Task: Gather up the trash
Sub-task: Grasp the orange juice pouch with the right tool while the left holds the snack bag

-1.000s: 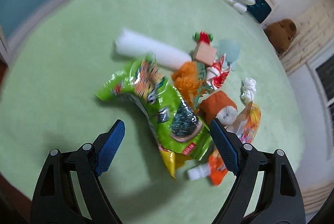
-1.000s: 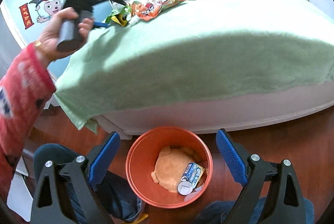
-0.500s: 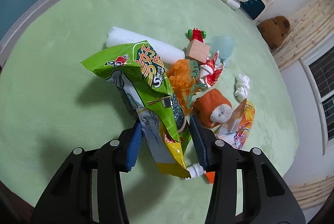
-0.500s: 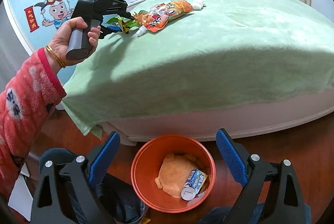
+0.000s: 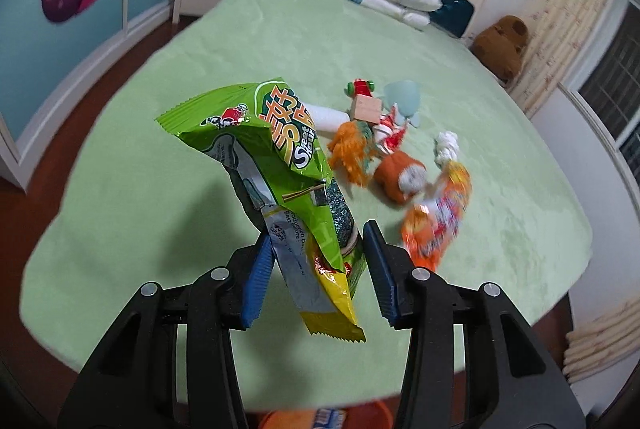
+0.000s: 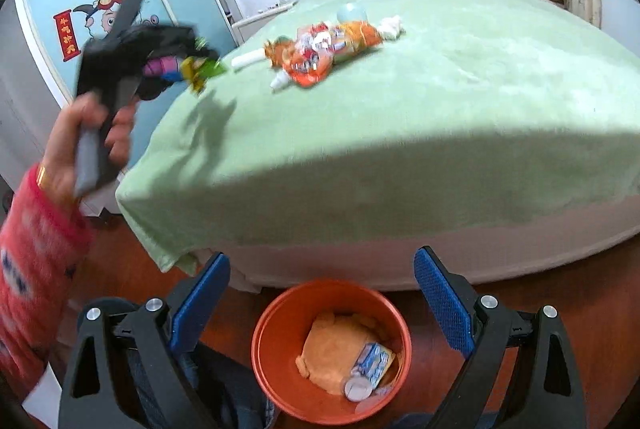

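Green snack bag [image 5: 280, 165] hangs clamped in left gripper [image 5: 316, 249], lifted off the green bed [image 5: 160, 189]; its lower end covers part of the blanket. In right wrist view the bag is a blurred scrap, left hand [image 6: 96, 133] smeared too. Right gripper [image 6: 320, 293] is spread wide w/ nothing in it, above orange bin [image 6: 280, 325] on floor. Bin holds a small carton [image 6: 370, 361]; rest of contents hard to ID. Orange wrapper [image 5: 436, 213] and toys lie blurred on bed.

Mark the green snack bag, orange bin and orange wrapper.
green snack bag [image 5: 280, 133], left wrist view, printed front panel.
orange bin [image 6: 280, 325], right wrist view, inner left wall.
orange wrapper [image 5: 440, 217], left wrist view, middle of pack.
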The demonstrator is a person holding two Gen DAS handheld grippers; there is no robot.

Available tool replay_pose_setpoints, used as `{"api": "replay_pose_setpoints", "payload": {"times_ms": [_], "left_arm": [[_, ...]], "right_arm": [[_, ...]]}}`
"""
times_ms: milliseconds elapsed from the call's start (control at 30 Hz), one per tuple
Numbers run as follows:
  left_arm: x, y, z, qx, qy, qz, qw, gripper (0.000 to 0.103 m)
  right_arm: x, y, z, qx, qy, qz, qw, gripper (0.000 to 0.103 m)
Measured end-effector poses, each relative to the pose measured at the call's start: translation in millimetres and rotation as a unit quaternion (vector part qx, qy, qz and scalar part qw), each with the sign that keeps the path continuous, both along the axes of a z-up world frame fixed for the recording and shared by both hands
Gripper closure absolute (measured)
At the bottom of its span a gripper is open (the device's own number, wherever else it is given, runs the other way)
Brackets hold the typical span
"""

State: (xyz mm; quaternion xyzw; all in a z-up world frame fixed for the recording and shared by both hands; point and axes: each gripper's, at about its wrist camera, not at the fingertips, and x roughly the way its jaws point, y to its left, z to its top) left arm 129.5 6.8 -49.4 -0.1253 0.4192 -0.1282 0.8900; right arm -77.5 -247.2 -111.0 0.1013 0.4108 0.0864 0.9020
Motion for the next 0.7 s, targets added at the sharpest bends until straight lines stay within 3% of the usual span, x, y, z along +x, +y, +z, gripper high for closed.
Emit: {"api": "replay_pose_setpoints", "payload": {"times_ms": [133,367,533,700], "left_arm": [[-47.2,2.9,0.4,0.027,-0.031,-0.017,0.9990,0.059],[-108.8,3.0,-18.4,0.044,-0.036,-0.044,0.9974,0.059],[-144.4,3.8,-30.8,0.046,-0.034,-0.040,0.9976,0.059],[-168.3,1.5,-34.4,0.055,-0.045,-0.034,0.9969,0.059]], "right_arm": [[28.3,-2.4,21.3,-0.005,-0.030,-0.004,1.000,0.011],[101.1,1.7,50.0,-0.025,-0.062,-0.014,0.998,0.011],[171.5,0.8,47.5,0.067,-0.011,-0.034,0.997,0.010],[231.4,-3.0,27.7,0.155,0.064,-0.087,0.982,0.010]]}}
